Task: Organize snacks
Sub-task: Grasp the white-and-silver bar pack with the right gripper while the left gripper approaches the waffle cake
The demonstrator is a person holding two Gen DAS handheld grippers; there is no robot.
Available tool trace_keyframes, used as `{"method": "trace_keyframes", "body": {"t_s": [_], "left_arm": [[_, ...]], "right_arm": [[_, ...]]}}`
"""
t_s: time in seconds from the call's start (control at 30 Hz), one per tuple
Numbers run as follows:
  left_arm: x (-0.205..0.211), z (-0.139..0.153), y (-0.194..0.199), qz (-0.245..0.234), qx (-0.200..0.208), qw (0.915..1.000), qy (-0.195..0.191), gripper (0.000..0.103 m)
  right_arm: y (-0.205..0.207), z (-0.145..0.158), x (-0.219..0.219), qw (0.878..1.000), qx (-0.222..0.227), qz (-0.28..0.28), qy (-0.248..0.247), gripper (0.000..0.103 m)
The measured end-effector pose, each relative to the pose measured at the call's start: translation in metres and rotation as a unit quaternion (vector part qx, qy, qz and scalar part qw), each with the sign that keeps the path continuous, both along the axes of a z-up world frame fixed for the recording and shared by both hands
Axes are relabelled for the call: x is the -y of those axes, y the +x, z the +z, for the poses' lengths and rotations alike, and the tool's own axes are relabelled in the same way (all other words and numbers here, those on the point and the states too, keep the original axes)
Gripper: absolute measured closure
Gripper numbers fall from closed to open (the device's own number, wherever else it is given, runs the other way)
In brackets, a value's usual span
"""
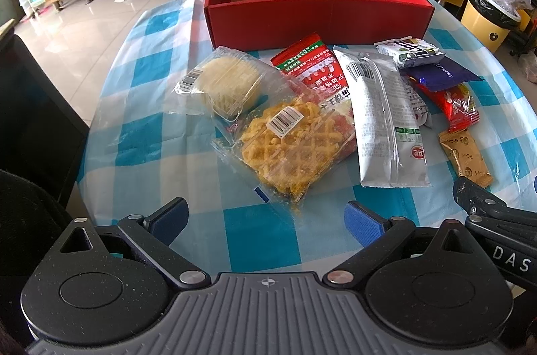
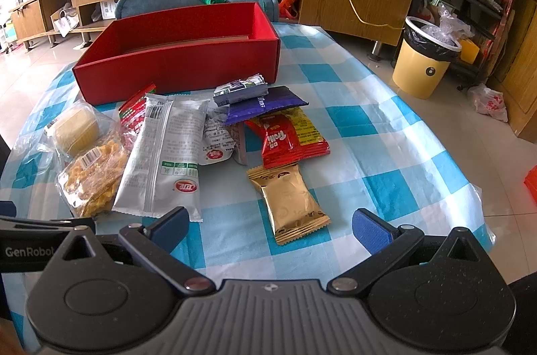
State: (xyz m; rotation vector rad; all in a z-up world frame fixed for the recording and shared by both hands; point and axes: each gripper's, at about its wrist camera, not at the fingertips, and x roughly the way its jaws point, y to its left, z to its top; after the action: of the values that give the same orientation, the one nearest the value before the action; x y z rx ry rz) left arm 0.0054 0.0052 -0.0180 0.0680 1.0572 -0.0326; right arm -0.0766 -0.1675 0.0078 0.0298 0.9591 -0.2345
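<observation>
Several crinkly foil and clear-plastic snack packets (image 1: pixel 335 106) lie before a rectangular red cardboard box (image 1: pixel 315 19) on the checked table (image 2: pixel 386 153), both the left gripper (image 1: pixel 265 219) and right gripper (image 2: pixel 270 225) spread wide, empty.

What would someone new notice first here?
The red box at the far side of the checked table, open on top. In front of it lies a heap of snack packets, with a gold packet nearest the open right gripper.

Matt red cardboard box (image 1: pixel 315 19), glossy crinkled plastic snack wrappers (image 2: pixel 161 150) (one gold foil), on checked cloth (image 2: pixel 369 146).
</observation>
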Motion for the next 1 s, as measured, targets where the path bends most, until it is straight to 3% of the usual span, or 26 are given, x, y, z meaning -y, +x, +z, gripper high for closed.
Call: {"method": "trace_keyframes", "body": {"t_s": [0.4, 0.63, 0.77, 0.9, 0.97, 1.0], "left_arm": [[-0.005, 0.001, 0.009, 0.004, -0.004, 1.0000, -0.004, 0.005], [-0.021, 0.008, 0.027, 0.031, -0.005, 0.9994, -0.014, 0.007], [-0.026, 0.006, 0.038, 0.037, -0.016, 0.9987, -0.029, 0.008], [-0.027, -0.001, 0.043, 0.032, -0.029, 0.9986, -0.031, 0.008], [-0.027, -0.005, 0.045, 0.029, -0.037, 0.9983, -0.034, 0.008], [-0.027, -0.006, 0.045, 0.028, -0.040, 0.9982, -0.035, 0.008]], "right_arm": [[0.013, 0.000, -0.003, 1.000, -0.010, 0.010, 0.003, 0.004], [0.048, 0.008, -0.013, 0.999, -0.002, 0.045, 0.013, 0.008], [0.080, -0.002, -0.016, 0.998, -0.021, 0.048, 0.029, 0.012], [0.099, -0.014, -0.020, 0.993, -0.044, 0.063, 0.088, 0.023], [0.107, -0.021, -0.026, 0.991, -0.055, 0.074, 0.093, 0.037], [0.110, -0.026, -0.028, 0.990, -0.065, 0.078, 0.100, 0.050]]}}
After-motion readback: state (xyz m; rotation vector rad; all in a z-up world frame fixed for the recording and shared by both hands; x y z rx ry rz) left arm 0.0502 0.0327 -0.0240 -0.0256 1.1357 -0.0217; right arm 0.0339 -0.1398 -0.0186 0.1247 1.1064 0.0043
